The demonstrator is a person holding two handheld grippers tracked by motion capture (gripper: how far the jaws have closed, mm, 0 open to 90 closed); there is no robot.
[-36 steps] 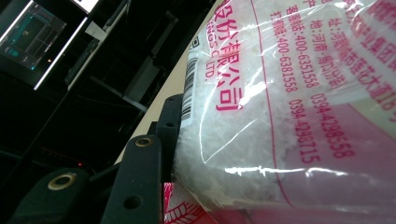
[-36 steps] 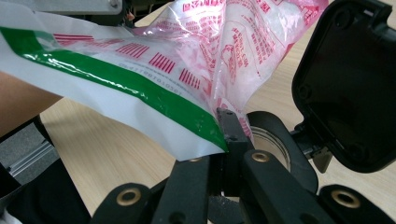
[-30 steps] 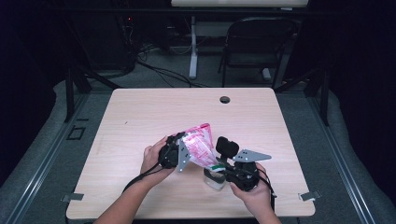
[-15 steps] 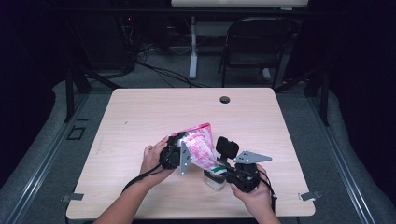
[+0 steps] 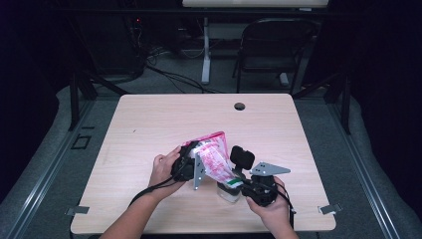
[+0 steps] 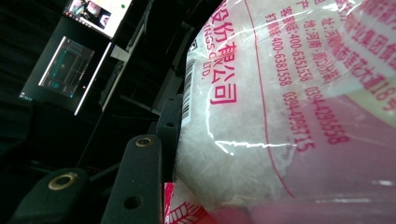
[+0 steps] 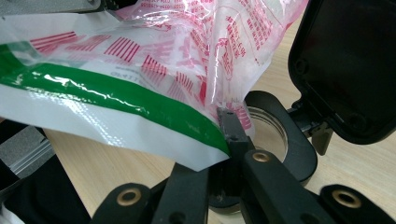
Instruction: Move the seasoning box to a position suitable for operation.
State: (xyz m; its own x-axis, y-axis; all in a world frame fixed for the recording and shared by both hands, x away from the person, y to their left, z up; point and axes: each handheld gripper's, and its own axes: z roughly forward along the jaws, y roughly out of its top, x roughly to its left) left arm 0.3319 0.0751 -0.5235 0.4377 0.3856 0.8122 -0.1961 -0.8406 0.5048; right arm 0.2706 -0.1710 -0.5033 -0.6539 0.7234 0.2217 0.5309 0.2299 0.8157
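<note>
Bag [image 5: 214,158] of white crystals, pink-and-white plastic with a green band, sits tilted over the near middle of the surface [image 5: 149,119], spout end down over a small clear jar [image 5: 230,191] with its black flip lid [image 5: 242,158] open. Left gripper [image 5: 195,168] comes in from the left, hand level, clamped on the bag's upper body; print there reads "400-6381558" plus red Chinese characters. Right gripper [image 5: 238,183] reaches from the near right, jaws pinched tight on the bag's lower corner at the jar mouth.

Pink-printed bag [image 5: 214,157] — tilted over open jar [image 5: 230,191]
</note>
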